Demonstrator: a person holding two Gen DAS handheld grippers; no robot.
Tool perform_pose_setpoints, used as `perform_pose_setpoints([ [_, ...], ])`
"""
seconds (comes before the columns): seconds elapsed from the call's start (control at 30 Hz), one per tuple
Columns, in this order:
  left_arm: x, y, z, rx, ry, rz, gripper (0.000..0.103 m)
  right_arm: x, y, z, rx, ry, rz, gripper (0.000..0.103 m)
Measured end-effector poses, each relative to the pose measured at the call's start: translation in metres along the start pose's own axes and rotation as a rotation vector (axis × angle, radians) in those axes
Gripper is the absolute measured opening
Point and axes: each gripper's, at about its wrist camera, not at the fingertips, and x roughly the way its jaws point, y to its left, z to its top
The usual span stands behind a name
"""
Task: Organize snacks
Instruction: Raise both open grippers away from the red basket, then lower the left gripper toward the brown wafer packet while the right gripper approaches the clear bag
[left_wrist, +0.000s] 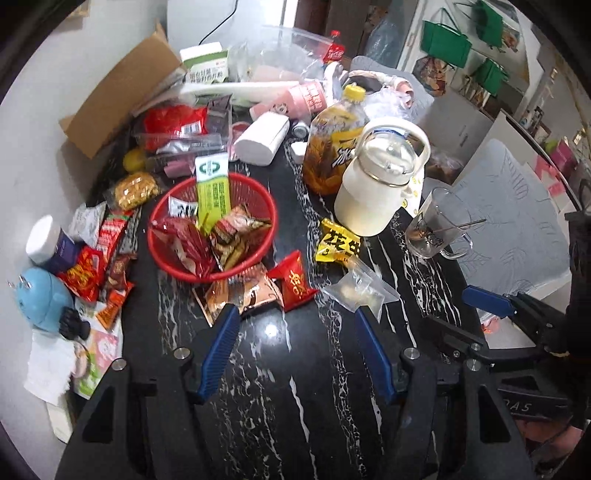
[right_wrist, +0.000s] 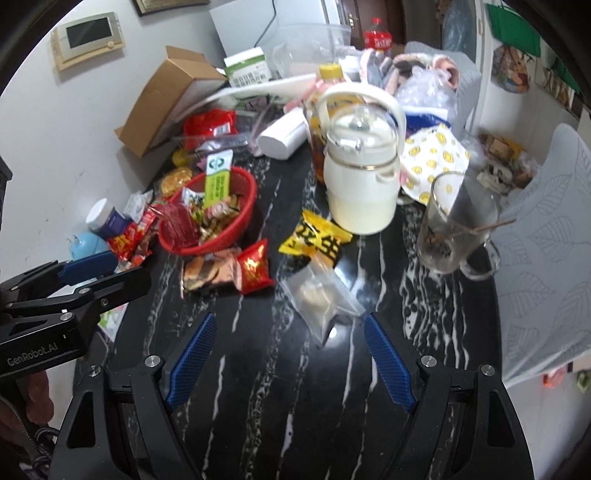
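Observation:
A red mesh basket (left_wrist: 212, 229) (right_wrist: 210, 214) on the black marble table (left_wrist: 280, 387) holds several snack packets and an upright green sachet. In front of it lie a brown packet (left_wrist: 240, 295) (right_wrist: 207, 271), a red packet (left_wrist: 295, 284) (right_wrist: 253, 267), a yellow packet (left_wrist: 338, 242) (right_wrist: 314, 236) and a clear zip bag (left_wrist: 360, 291) (right_wrist: 321, 295). My left gripper (left_wrist: 295, 310) is open and empty, just short of the brown and red packets. My right gripper (right_wrist: 290, 317) is open, with the zip bag's near end lying loose just beyond its tips.
A white lidded jug (left_wrist: 376, 184), a tea bottle (left_wrist: 332, 147) and a glass mug (left_wrist: 436, 229) stand behind the packets. More packets (left_wrist: 92, 269), a jar and a blue round object (left_wrist: 40, 295) crowd the left edge. A cardboard box (left_wrist: 122, 99) lies far left; a grey cushion (left_wrist: 517, 221) is right.

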Motion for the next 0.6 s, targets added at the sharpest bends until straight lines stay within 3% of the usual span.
perform_pose_setpoints([
  [0.6,0.061,0.048,0.002,-0.187,0.073,0.047,0.063,0.080,-0.011,0.016,-0.022,0.142,0.006,0.083],
])
